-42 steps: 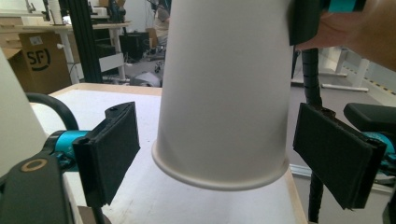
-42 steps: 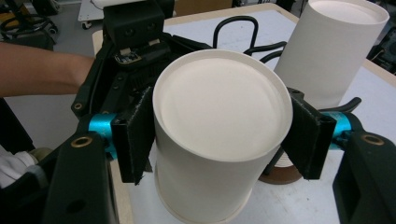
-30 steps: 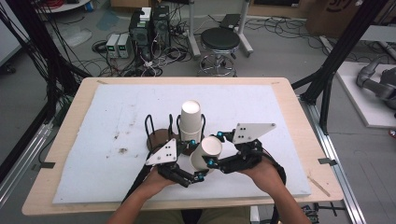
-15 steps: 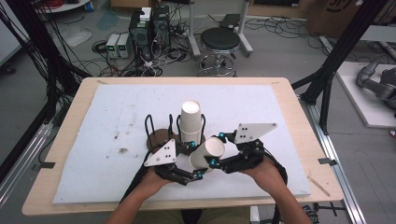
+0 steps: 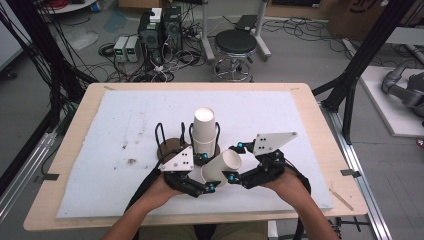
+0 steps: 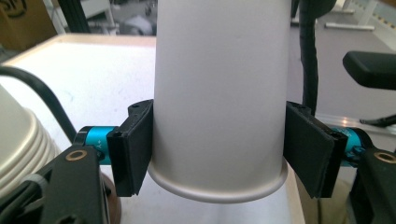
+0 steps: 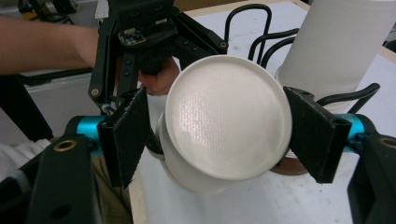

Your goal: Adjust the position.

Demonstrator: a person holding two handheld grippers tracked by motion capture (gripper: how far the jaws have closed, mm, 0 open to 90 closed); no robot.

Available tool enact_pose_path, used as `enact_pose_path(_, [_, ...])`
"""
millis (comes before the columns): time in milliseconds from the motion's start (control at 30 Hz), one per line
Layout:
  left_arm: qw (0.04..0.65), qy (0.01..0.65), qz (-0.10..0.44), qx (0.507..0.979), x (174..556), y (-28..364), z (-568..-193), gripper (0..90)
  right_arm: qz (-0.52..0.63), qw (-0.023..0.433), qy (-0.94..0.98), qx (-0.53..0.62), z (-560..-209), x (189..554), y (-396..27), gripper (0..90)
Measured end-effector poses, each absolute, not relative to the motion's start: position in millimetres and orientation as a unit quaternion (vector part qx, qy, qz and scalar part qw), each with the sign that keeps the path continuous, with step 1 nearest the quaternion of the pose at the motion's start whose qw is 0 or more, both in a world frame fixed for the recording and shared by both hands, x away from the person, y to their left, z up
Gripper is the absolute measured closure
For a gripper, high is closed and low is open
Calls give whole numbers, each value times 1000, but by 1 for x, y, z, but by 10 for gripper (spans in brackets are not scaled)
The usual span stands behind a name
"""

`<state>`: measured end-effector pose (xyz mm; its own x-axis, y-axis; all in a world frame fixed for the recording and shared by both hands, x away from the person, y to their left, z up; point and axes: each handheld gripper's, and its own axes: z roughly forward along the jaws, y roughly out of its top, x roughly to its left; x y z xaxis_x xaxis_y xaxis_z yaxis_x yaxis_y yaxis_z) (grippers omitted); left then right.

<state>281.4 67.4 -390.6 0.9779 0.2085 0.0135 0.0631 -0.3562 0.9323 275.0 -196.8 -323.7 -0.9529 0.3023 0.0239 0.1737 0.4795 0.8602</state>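
Note:
A white paper cup [image 5: 222, 167] lies tilted on its side between both grippers, just in front of a tall upturned cup stack [image 5: 204, 130] on a black wire holder [image 5: 162, 137]. My left gripper [image 5: 207, 172] has just been closing and is shut on the cup [image 6: 219, 93] near its rim, with both pads [image 6: 133, 144] pressed on its wall. My right gripper [image 5: 235, 161] has just been opening. Its pads [image 7: 126, 135] stand a little off the cup's base [image 7: 229, 116], which sits between them.
The holder's round brown base [image 5: 167, 147] stands mid-table on a white foam mat [image 5: 100, 150]. The mat covers a wooden table [image 5: 65, 150]. The stack [image 7: 341, 42] rises close behind the held cup. A stool [image 5: 235, 42] and cables lie on the floor beyond.
The left jaws have closed onto the cup from wide open. The right jaws have spread apart and let go of the cup's base. Both hands have stayed roughly where they were.

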Motion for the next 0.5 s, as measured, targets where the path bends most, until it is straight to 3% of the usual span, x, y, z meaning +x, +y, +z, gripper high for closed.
enact_pose_path(167, [507, 80, 64, 856, 285, 67, -387, 295, 472, 89, 871, 103, -319, 277, -199, 246])
enact_pose_path(500, [471, 72, 64, 877, 285, 67, -381, 298, 407, 95, 908, 41, -315, 282, -183, 245])
